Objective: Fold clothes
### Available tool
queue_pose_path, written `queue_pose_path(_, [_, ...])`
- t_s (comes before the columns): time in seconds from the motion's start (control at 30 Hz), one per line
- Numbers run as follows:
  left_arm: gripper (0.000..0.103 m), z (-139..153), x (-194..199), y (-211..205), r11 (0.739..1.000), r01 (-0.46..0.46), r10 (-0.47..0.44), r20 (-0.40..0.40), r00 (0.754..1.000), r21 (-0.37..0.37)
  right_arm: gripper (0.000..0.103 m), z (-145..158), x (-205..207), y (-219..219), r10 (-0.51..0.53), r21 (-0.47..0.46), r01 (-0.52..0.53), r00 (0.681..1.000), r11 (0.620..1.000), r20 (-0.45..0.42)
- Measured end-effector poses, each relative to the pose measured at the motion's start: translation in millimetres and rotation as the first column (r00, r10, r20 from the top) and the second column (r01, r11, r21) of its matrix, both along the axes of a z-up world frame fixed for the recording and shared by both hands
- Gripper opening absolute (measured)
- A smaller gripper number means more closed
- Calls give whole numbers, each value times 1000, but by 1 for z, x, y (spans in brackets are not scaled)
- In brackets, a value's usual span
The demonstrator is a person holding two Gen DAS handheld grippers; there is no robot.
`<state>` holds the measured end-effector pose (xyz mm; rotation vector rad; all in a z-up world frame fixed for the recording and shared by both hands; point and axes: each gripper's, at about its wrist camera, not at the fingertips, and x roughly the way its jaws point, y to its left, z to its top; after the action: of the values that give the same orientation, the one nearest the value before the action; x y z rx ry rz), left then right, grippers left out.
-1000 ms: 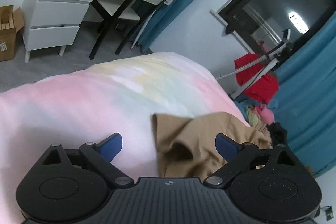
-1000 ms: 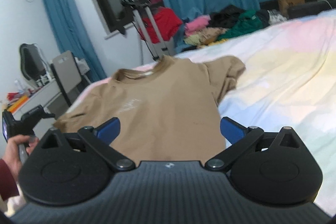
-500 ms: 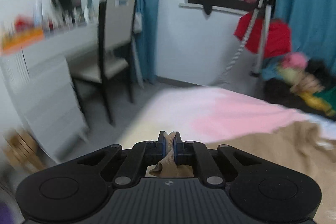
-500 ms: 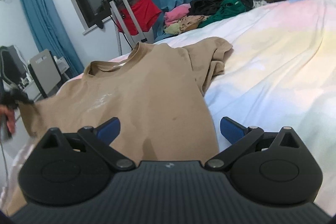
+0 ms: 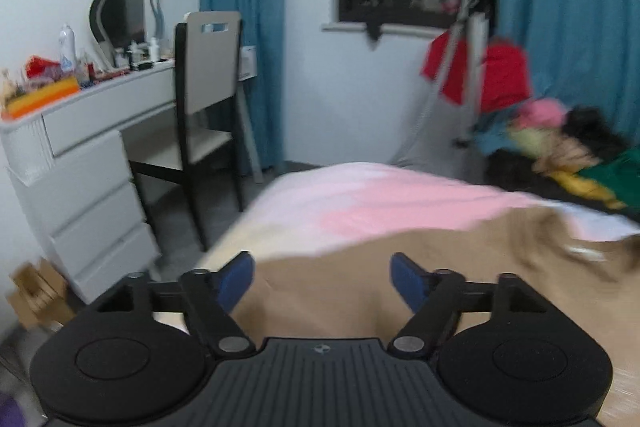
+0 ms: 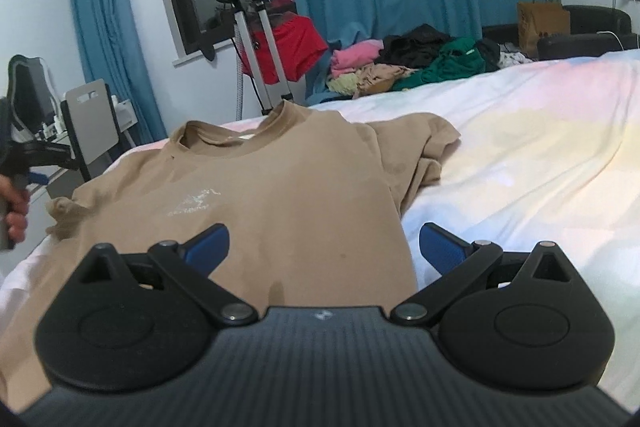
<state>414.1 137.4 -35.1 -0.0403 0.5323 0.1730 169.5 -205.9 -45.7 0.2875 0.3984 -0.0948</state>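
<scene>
A tan T-shirt [image 6: 280, 195] lies face up on the pastel bed cover [image 6: 520, 163], collar toward the window, a small white print on its chest. Its right sleeve is bunched; its left sleeve lies crumpled near the bed's left edge. My right gripper [image 6: 324, 247] hovers open over the shirt's lower part, nothing between its blue pads. My left gripper [image 5: 322, 277] is open above the shirt [image 5: 400, 275] by the bed's left side. A hand holds that left gripper [image 6: 36, 167] at the far left of the right wrist view.
A white dresser [image 5: 80, 179] with clutter and a chair [image 5: 200, 99] stand left of the bed. A garment steamer stand [image 6: 256, 43] with a red garment is near the window. A pile of clothes [image 6: 408, 67] lies beyond the bed, with a paper bag [image 6: 540, 23] further right.
My left gripper was shut on the shirt's left sleeve half a second ago; it has now let go and stands open. The sleeve lies on the bed. My right gripper stayed open.
</scene>
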Motion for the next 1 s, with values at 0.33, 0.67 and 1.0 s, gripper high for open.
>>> queue_pose_path(0.33, [100,11,-238,-72,988,146,-143,62,988,-45,103,26,-38,2,30,-56,-26,997,998,77])
queue_pose_path(0.67, [102,-9,-346,-101,987,162,-161,70,984,-15,103,48,-79,11,95,-118,-80,988,990,124])
queue_pose_path(1.0, [102,-20,-363,-110,981,191,-191,46,981,-7,103,47,-88,-14,34,112,-42,997,993,68])
